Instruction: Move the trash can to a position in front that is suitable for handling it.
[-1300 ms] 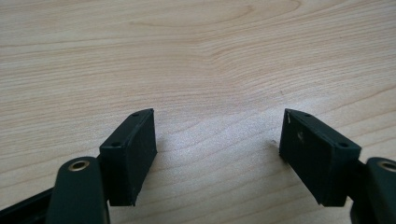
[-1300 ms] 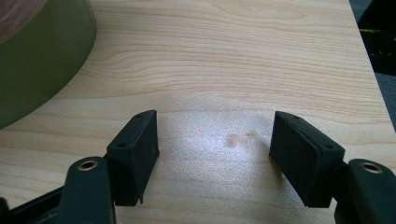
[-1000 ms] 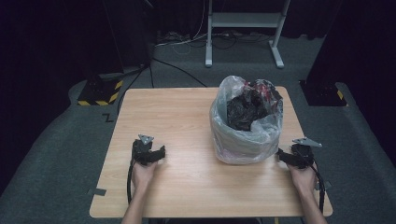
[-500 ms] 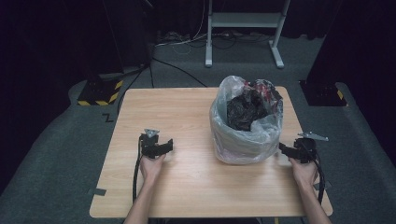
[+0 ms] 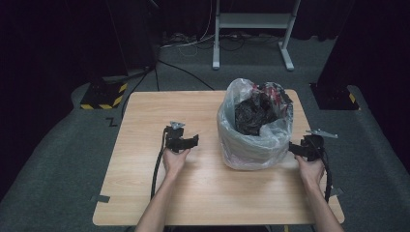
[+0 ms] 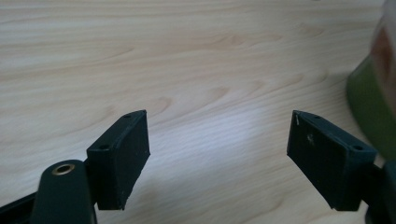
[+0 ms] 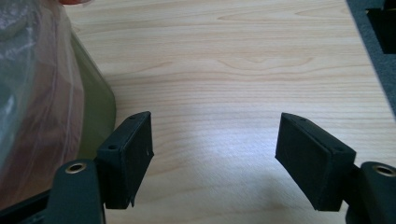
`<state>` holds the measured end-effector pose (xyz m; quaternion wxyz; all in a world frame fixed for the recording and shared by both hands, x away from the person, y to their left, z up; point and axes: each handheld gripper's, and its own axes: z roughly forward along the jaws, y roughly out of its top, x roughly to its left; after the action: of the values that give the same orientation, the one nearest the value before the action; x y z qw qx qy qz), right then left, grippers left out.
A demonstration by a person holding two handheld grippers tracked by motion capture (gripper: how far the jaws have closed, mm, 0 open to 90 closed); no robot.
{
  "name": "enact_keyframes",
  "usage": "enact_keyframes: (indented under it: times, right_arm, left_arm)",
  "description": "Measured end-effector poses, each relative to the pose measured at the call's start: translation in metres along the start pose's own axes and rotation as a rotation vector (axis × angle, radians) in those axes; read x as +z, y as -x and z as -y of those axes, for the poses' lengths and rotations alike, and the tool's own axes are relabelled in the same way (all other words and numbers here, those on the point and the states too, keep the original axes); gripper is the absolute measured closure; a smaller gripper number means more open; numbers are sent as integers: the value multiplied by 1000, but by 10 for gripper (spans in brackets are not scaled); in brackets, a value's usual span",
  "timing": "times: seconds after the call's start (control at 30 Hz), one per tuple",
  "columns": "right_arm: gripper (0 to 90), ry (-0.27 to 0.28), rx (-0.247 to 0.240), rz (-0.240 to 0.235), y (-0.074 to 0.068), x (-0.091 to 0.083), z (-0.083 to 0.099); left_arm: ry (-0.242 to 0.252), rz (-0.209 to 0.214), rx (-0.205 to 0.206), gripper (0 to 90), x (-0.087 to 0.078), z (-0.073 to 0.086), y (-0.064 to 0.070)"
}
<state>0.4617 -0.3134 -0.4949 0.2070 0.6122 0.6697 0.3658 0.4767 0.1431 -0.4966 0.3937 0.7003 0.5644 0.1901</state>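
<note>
Clear plastic bag lining a small bin (image 5: 255,130), stuffed with dark crumpled rubbish, stands on the light wooden desk (image 5: 145,111) between the two tongs in the high view. It sits just beside the right tongs (image 5: 292,148) and well apart from the left tongs (image 5: 193,141), which point toward it across bare desk. Nothing is gripped by either, so the work on the bag looks not yet begun; gathering or lifting the liner is all left to do. What the dark contents and the red scrap at the top are cannot be made out.

Left gripper view: the left tongs (image 6: 217,156) stand wide apart over bare wood, with a blurred green wall of the bin (image 6: 369,107) cut off at the far right.

Right gripper view: the right tongs (image 7: 215,156) are likewise spread and empty. The plastic-covered green bin wall (image 7: 95,107) lies close by the left jaw, whether touching cannot be told, and its top is cut off.
</note>
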Motion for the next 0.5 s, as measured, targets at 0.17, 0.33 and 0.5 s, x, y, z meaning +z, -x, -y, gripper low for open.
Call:
enact_keyframes:
  times: [0.17,0.33,0.5]
  right_arm:
    - [271,-2,-1,-8,-9,7,-7]
    - [270,-11,-5,-21,-18,14,-11]
    - [272,-7,-12,-40,-28,18,-11]
  left_arm:
    - [1,46,3,210,14,-8,21]
    - [-7,93,14,207,25,-13,39]
    - [8,123,14,207,31,-14,50]
